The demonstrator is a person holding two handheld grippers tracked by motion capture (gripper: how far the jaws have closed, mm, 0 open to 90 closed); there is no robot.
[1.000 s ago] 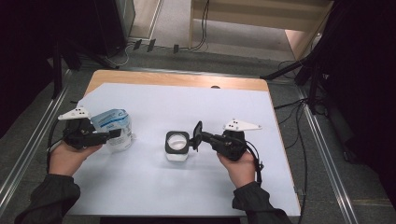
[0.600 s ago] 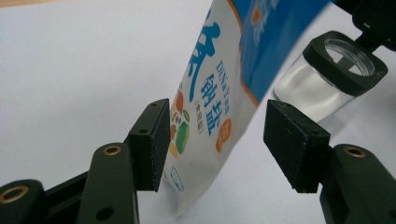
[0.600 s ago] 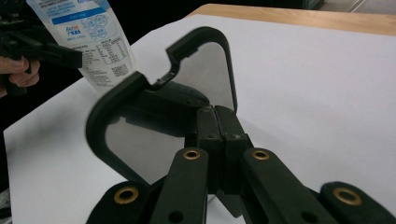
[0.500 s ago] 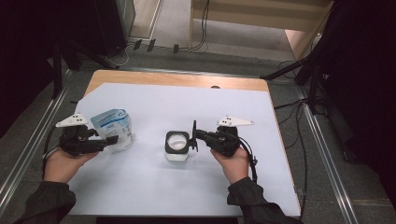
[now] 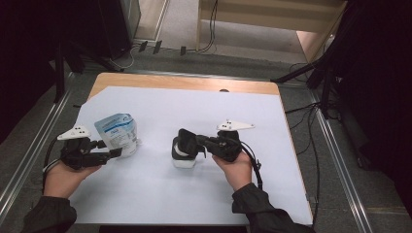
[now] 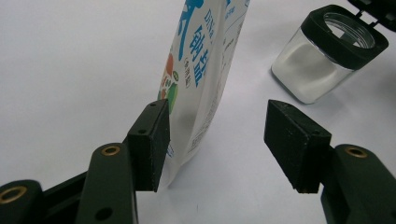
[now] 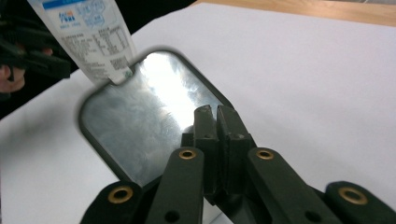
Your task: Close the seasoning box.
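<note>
My right tongs [image 5: 190, 143] are pressed together against the flip lid [image 7: 140, 121] of the clear square black-collared jar [image 5: 184, 154] mid-table: rigid, slick. Left tongs [image 5: 111, 153], just opening, straddle the floppy white-blue pouch [image 5: 118, 134]; I'd pinch its edge.

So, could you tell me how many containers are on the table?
2: a standing pouch at the left gripper, and a clear jar mid-table, lid in the right gripper.

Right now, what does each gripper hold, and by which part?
The right gripper pinches the jar's hinged lid at its edge. The left gripper holds nothing; its open jaws straddle the pouch.
</note>
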